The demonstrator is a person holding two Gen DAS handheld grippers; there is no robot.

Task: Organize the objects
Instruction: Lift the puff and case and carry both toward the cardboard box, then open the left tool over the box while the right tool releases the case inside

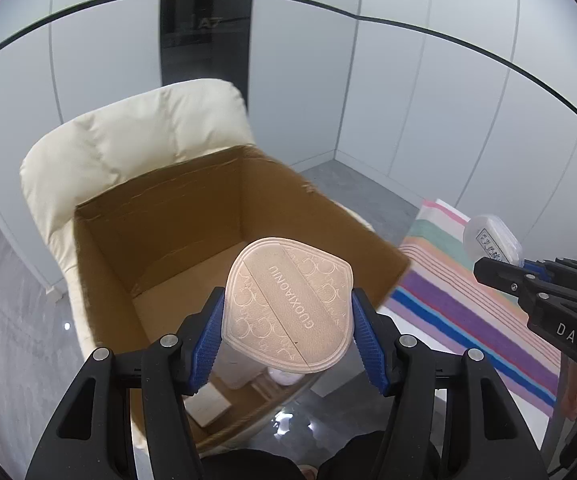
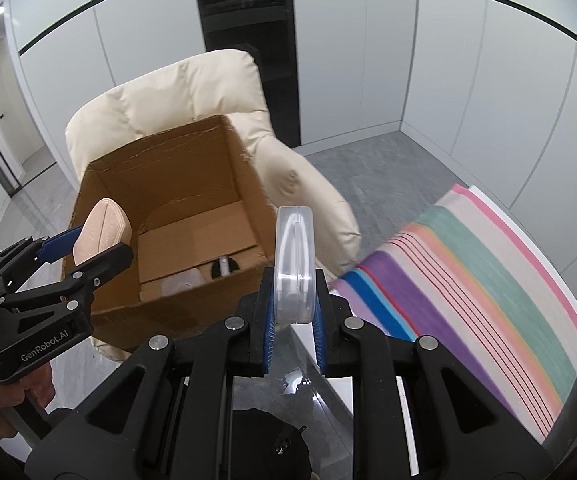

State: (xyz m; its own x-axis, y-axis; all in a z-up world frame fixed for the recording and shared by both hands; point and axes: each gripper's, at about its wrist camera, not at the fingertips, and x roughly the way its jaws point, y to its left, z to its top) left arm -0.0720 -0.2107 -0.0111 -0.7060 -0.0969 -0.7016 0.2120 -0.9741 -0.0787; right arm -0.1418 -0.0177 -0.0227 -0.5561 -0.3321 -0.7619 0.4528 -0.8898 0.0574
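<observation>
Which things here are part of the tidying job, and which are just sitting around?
Part of the job:
- pink compact case, clamped in the left gripper
- clear round container, clamped in the right gripper
- cardboard box, already holding a few items

Just there:
- cream armchair under the box
- striped cloth

Your left claw (image 1: 288,332) clamps a flat pink embossed pad (image 1: 288,304) between its blue pads, above the open brown cardboard box (image 1: 168,216) on the cream armchair (image 1: 128,132). Your right claw (image 1: 500,264) grips a clear round plastic case (image 1: 488,236) over the striped cloth (image 1: 468,304).
</observation>
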